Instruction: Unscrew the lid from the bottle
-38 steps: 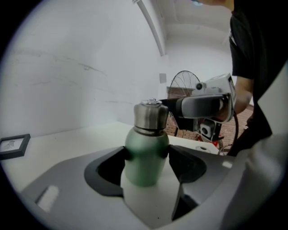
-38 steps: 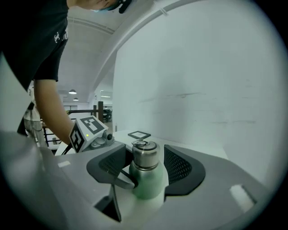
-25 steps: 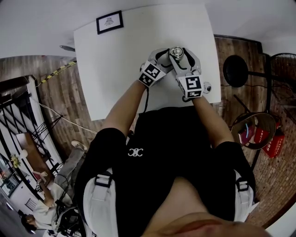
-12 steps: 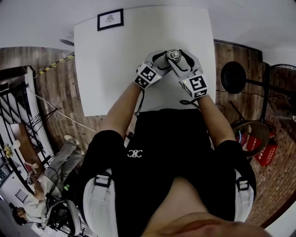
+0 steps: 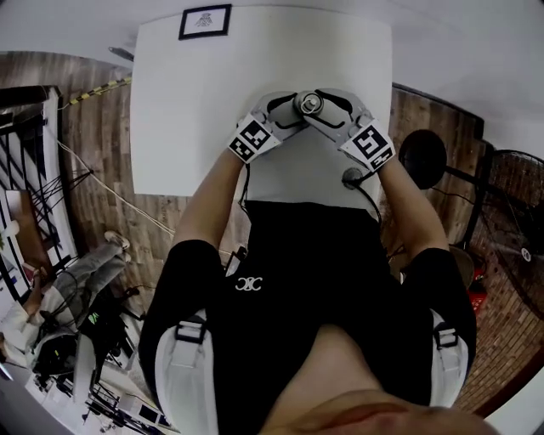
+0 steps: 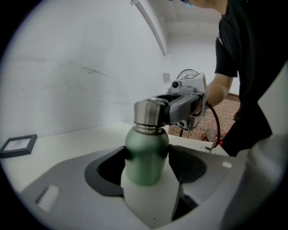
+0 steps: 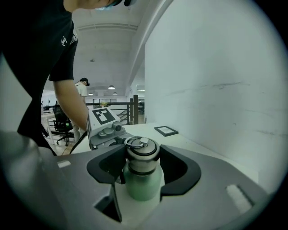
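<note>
1. Grippers meet over the white surface point(image 5: 195, 110), left gripper point(image 5: 287, 107) and right gripper point(image 5: 330, 107) facing each other.
2. Left fingers point(image 6: 108, 168) pinch the body of the green bottle point(image 6: 145, 155), which is upright between the two grippers.
3. Right fingers point(image 7: 180, 173) clamp the steel lid point(image 7: 141, 155); it sits on the bottle's neck, hiding any contents.
4. Frame point(image 5: 205, 22) lies at the far edge, well apart.

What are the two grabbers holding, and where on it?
The left gripper clamps the green metal bottle around its body; the right gripper clamps its silver steel lid by the sides.
</note>
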Motion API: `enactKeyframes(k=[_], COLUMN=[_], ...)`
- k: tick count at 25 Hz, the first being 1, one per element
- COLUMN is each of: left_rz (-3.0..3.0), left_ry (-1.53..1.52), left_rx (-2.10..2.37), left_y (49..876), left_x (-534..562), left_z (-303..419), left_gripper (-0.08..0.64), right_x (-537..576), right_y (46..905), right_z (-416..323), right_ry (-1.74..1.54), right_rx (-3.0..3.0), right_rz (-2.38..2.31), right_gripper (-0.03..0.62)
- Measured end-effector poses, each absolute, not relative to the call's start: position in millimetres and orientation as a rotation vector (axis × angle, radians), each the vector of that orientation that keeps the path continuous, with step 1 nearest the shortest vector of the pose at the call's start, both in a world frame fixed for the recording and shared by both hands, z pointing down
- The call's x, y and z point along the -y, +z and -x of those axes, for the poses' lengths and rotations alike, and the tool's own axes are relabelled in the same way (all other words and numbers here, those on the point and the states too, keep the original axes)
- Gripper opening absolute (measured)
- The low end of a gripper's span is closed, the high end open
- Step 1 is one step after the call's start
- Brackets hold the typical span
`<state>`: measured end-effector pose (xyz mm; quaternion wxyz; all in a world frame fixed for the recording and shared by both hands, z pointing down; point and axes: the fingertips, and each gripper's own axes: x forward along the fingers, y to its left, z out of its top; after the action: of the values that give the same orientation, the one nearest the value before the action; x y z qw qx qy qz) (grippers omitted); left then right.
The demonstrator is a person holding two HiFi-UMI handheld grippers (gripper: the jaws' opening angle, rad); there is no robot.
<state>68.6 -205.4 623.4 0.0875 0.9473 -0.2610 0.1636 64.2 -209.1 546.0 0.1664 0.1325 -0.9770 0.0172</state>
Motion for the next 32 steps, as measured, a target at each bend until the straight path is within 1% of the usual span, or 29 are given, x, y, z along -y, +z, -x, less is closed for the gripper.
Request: enactKeyframes(k=[4, 10, 16, 20, 26, 27, 28, 30, 31, 32], left_rz=[-2.808, -2.785, -2.739, -2.695, -2.62, -2.596, -2.571, -2.515, -2.484, -2.451], left_ry=[0.491, 0.503, 0.494, 0.425, 0.31, 0.291, 0.279, 0.277, 0.275, 0.266], left_rx=[0.815, 0.838, 0.889, 0.971, 1.186, 1.246, 1.324, 1.529, 1.632, 1.719], left_y=[621.9, 622.1, 624.1, 617.3, 580.5, 572.4, 562.4, 536.9, 522.6, 508.3], left_x=[204.7, 203.1, 204.4, 203.4, 188.4, 185.0, 182.9, 182.0, 181.4, 180.0], left_z=[-68.8, -67.8, -66.7, -63.3, -23.7, -12.1, 2.1, 37.3, 55.5, 72.0], left_gripper=[0.356, 0.357, 0.359, 0.362, 0.356, 0.323, 0.269, 0.112, 0.058, 0.054], right_x=[207.4, 209.9, 223.8, 220.7, 225.0, 225.3, 226.1, 227.9, 227.6, 226.3], right_y=[531.8, 488.0, 492.9, 492.1, 484.9, 483.0, 480.8, 475.4, 472.4, 469.0], right_z=[-62.7, -70.7, -96.6, -105.4, -114.8, -116.7, -117.5, -115.6, -113.8, -112.3], right_ry=[0.007, -0.061, 0.053, 0.088, 0.18, 0.196, 0.204, 0.201, 0.196, 0.192], right_rx=[2.808, 2.869, 2.794, 2.752, 2.715, 2.712, 2.711, 2.714, 2.716, 2.716], right_rz=[-0.322, -0.497, -0.814, -0.968, -1.204, -1.24, -1.273, -1.324, -1.345, -1.365], right_gripper=[0.238, 0.238, 0.238, 0.238, 0.238, 0.238, 0.238, 0.238, 0.238, 0.238])
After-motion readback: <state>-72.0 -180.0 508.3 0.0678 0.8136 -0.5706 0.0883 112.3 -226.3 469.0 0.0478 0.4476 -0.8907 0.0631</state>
